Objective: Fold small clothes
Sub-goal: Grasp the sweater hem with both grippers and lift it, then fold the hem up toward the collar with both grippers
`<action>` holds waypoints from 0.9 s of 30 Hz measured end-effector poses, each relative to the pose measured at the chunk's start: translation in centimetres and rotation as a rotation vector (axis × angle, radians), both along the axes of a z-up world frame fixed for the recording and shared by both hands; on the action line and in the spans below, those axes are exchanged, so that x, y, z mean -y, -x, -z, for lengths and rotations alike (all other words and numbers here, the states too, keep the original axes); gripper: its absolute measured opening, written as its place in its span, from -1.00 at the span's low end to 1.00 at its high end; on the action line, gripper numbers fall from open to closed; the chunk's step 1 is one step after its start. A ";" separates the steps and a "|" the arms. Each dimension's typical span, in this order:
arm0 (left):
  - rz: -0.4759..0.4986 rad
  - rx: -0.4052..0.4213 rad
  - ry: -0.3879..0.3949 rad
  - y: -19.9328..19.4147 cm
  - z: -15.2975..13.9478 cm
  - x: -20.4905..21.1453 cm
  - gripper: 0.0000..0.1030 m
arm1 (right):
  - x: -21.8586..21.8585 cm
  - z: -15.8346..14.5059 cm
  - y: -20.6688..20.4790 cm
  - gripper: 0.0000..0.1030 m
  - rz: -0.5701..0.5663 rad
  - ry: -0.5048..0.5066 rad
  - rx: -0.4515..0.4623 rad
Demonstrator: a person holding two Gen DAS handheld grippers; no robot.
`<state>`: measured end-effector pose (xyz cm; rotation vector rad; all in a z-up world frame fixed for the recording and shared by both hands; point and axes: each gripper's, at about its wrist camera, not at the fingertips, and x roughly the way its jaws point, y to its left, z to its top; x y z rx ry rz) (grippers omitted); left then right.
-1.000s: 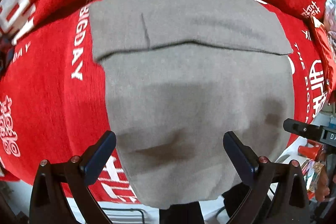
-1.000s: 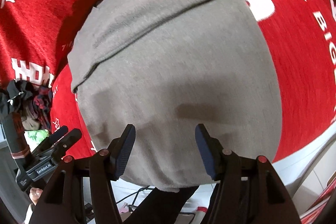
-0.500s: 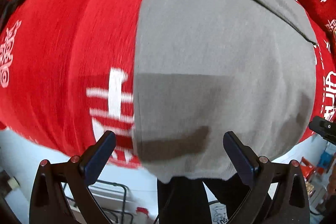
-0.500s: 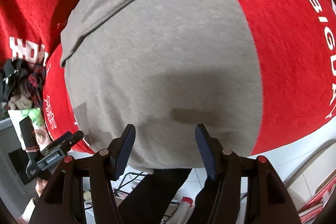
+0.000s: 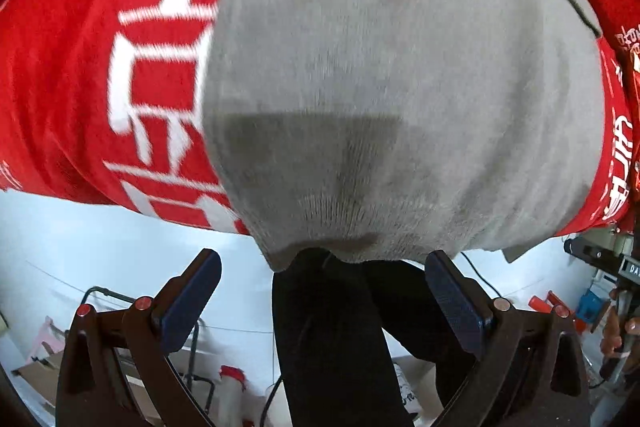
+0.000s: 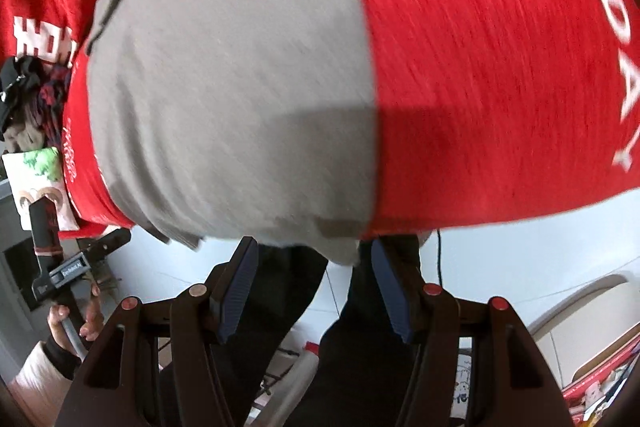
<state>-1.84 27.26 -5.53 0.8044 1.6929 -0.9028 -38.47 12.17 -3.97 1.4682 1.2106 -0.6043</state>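
A grey knit garment point(image 5: 400, 87) lies flat on a red cloth with white lettering point(image 5: 100, 67), its near hem hanging over the table's front edge. It also shows in the right wrist view point(image 6: 232, 87). My left gripper point(image 5: 320, 291) is open and empty, just below the near hem. My right gripper point(image 6: 314, 283) is open and empty, its fingers on either side of the hem's right corner, which hangs between them. The garment's far part has a folded layer whose edge shows as a dark line.
The red cloth point(image 6: 500, 67) covers the table. A pile of dark clothes point(image 6: 28, 99) lies at the left end. The person's dark trousers point(image 5: 332, 347) stand below the table edge. The left gripper's body point(image 6: 72, 263) shows in the right wrist view.
Both grippers have pulled back toward the near edge of the table and dropped lower; the hem now sits right at the fingertips. Both stay open.
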 end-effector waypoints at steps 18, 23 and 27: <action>-0.090 -0.070 0.104 -1.0 -2.8 -1.9 -0.84 | -1.7 4.7 -0.3 -0.83 0.123 -0.093 0.160; -0.146 -0.131 0.200 -3.4 -8.3 -2.4 -0.84 | -0.9 1.0 0.2 -0.86 0.188 -0.096 0.332; -0.159 -0.126 0.289 -5.7 -12.0 -0.2 -0.85 | 1.9 -3.0 -0.6 -0.86 0.267 -0.060 0.488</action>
